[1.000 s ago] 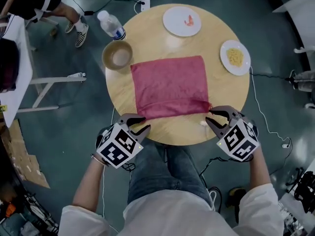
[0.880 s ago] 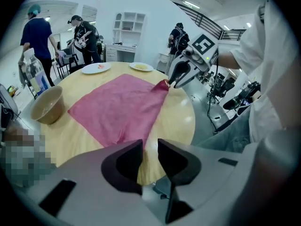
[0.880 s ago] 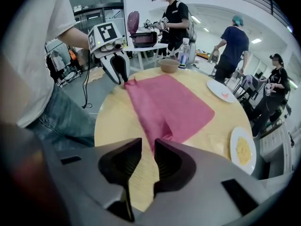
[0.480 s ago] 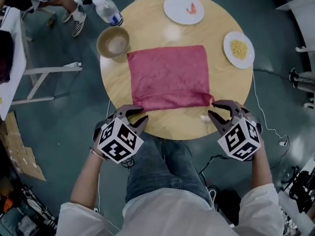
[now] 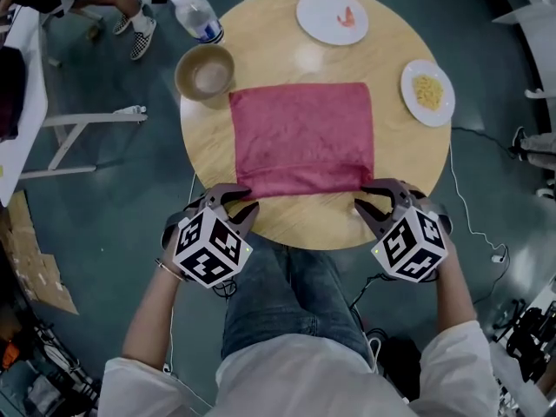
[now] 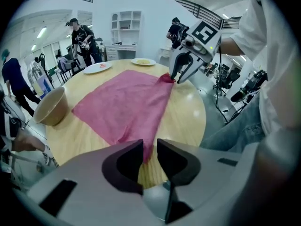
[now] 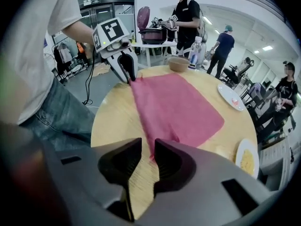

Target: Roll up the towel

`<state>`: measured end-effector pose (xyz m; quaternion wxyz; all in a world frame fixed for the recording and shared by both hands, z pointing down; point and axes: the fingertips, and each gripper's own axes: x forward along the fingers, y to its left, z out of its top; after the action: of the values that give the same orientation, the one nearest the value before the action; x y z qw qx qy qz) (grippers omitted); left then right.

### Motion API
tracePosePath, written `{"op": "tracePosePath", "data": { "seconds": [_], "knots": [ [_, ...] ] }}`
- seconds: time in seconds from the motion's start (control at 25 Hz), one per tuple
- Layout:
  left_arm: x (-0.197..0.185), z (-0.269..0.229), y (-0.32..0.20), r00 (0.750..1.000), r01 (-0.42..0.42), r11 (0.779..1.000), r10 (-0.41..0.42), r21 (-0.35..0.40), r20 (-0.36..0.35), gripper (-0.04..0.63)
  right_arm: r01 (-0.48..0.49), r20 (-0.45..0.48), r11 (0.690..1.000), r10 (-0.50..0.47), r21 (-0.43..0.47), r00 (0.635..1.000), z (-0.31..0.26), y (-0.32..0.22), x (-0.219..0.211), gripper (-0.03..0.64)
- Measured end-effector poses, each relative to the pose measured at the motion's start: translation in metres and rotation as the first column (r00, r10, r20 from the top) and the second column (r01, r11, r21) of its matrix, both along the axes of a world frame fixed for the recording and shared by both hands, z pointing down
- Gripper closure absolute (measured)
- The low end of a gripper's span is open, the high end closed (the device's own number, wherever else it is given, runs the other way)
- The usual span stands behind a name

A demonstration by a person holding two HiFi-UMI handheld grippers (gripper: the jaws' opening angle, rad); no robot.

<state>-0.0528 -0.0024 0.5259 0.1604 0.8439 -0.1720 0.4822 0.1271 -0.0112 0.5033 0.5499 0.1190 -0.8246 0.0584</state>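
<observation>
A pink-red towel [image 5: 302, 137] lies spread flat on the round wooden table [image 5: 261, 55]; its near edge is bunched into a low fold. My left gripper [image 5: 236, 201] is at the towel's near left corner and my right gripper [image 5: 379, 196] at the near right corner. In the left gripper view the left gripper [image 6: 149, 147] has its jaws nearly together, pinching the towel [image 6: 127, 102] corner. In the right gripper view the right gripper [image 7: 147, 157] pinches the towel [image 7: 174, 107] the same way. Each view shows the opposite gripper clamped on its corner.
A tan bowl [image 5: 205, 72] sits just beyond the towel's far left corner, with a water bottle [image 5: 197, 16] behind it. A white plate with red food [image 5: 332, 16] and a plate of yellow food [image 5: 427, 92] stand at the back and right. Other people stand around the room.
My right gripper has shifted a little inward and lower at the towel's near right corner. The left gripper has stayed in place on its corner.
</observation>
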Motion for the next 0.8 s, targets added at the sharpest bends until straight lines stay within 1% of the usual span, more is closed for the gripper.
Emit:
{"op": "tracePosePath", "data": {
  "seconds": [0.32,0.44,0.68,0.72,0.76,0.8],
  "knots": [
    [-0.002,0.007,-0.002,1.000,-0.018,1.000,0.018,-0.002,0.008,0.506,0.040,-0.101,0.999,-0.038,0.012,0.994,0.017,-0.006,0.016,0.526],
    [-0.003,0.008,-0.003,1.000,-0.020,1.000,0.020,-0.005,0.005,0.518,0.042,-0.123,0.999,-0.040,0.014,0.992,0.022,-0.007,0.022,0.527],
    [-0.003,0.008,-0.005,0.999,-0.034,0.999,0.034,-0.002,0.010,0.529,0.028,-0.105,1.000,-0.027,0.008,0.994,0.024,-0.008,0.024,0.529],
    [-0.004,0.009,-0.005,0.999,-0.035,0.999,0.035,-0.002,0.013,0.532,0.022,-0.099,1.000,-0.021,0.010,0.995,0.024,-0.009,0.024,0.534],
    [-0.003,0.009,-0.005,0.999,-0.036,0.999,0.036,-0.002,0.015,0.534,0.018,-0.096,1.000,-0.016,0.011,0.995,0.024,-0.011,0.024,0.561],
    [-0.003,0.009,-0.005,0.999,-0.038,0.999,0.038,-0.002,0.018,0.535,0.016,-0.094,1.000,-0.015,0.010,0.995,0.024,-0.011,0.025,0.565]
  ]
}}
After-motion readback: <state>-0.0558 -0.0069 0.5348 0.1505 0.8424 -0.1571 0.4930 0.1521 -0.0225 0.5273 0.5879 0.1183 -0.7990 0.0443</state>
